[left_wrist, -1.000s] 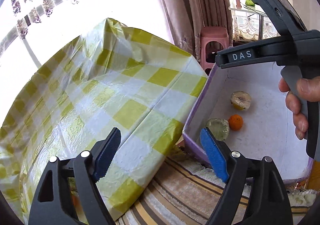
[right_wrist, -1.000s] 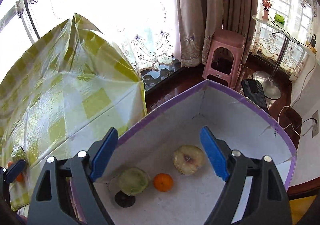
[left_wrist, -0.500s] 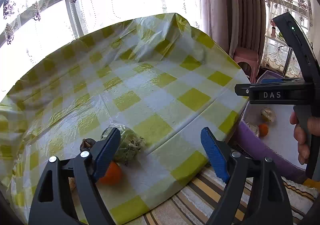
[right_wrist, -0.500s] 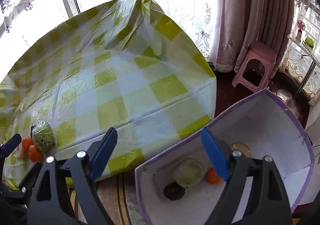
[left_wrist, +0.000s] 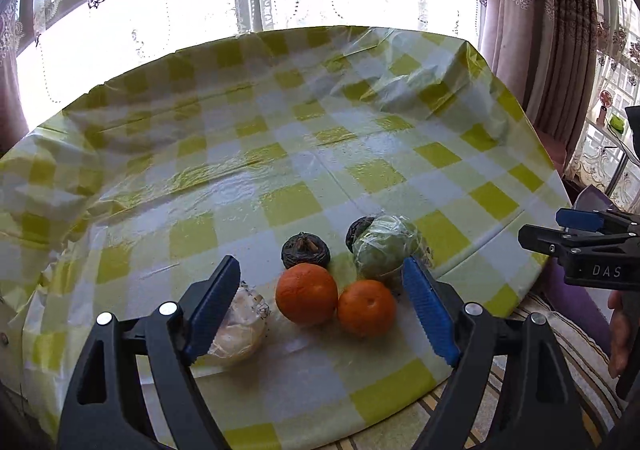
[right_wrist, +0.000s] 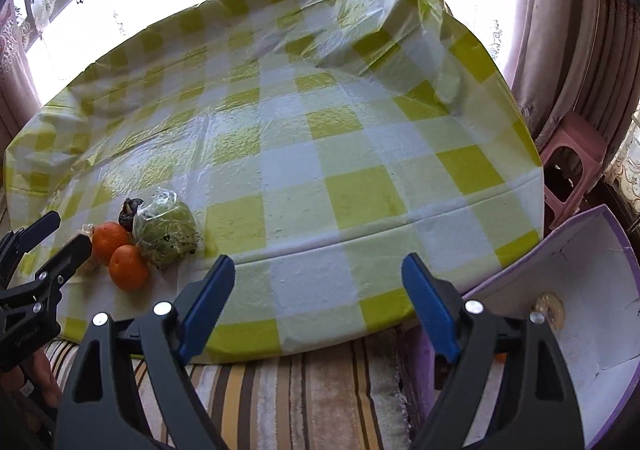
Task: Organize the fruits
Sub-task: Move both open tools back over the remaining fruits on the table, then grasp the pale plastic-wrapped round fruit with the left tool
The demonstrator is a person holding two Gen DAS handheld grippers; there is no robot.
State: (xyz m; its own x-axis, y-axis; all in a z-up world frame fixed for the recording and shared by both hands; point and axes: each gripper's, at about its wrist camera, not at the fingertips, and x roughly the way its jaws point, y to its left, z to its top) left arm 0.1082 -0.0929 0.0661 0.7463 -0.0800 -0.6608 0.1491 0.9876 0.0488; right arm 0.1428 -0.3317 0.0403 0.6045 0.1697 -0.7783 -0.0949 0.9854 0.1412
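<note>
The table (left_wrist: 360,170) with the checked cloth carries the fruits near its front edge; the purple box (right_wrist: 592,290) stands beside its right corner. The left gripper (left_wrist: 320,314), wide open, should lower around one orange (left_wrist: 306,294) only, while the right gripper (right_wrist: 316,314) is open and empty.

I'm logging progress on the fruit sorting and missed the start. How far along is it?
Partly done: the purple box already holds at least one pale wrapped fruit. Nothing is in hand; the left gripper and right gripper are both open. Left on the table: two oranges, a green wrapped fruit, two dark fruits and a pale wrapped one.
</note>
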